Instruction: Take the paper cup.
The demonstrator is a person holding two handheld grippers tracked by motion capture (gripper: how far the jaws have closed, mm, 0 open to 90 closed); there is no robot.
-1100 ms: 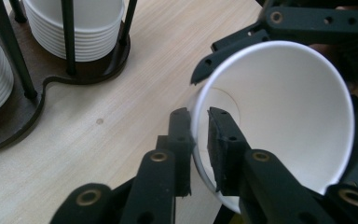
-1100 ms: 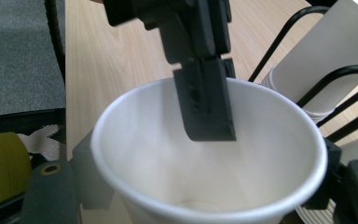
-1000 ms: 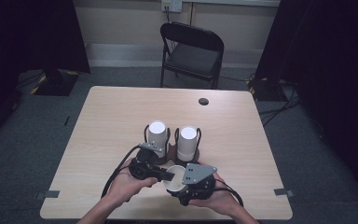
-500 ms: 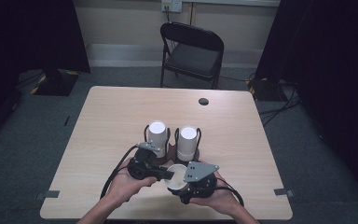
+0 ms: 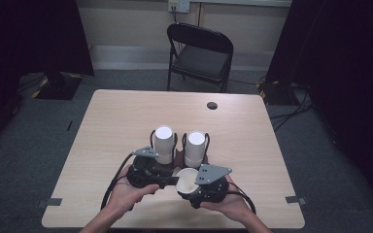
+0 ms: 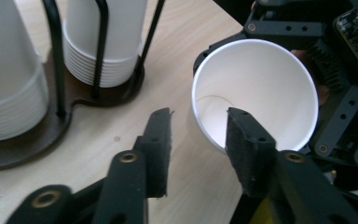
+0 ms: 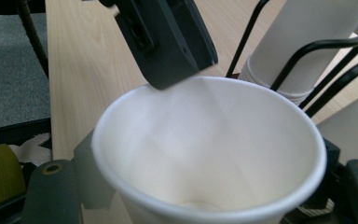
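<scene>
Near the table's (image 5: 102, 121) front edge, single paper cup (image 5: 186, 180) already out of the rack's (image 5: 177, 156) stacks, gripped by right gripper (image 5: 194, 187); left gripper (image 6: 198, 140) spread across its rim, handover seemingly unfinished.

No text, label, brand, number or sign can be read anywhere; the white paper cup (image 6: 256, 93) at the centre right of the left gripper view is plain inside and out, the stacked cups (image 5: 164, 144) at mid frame of the high view carry no print, and the circuit board (image 6: 356, 28) at the upper right corner is too blurred for any marking
</scene>
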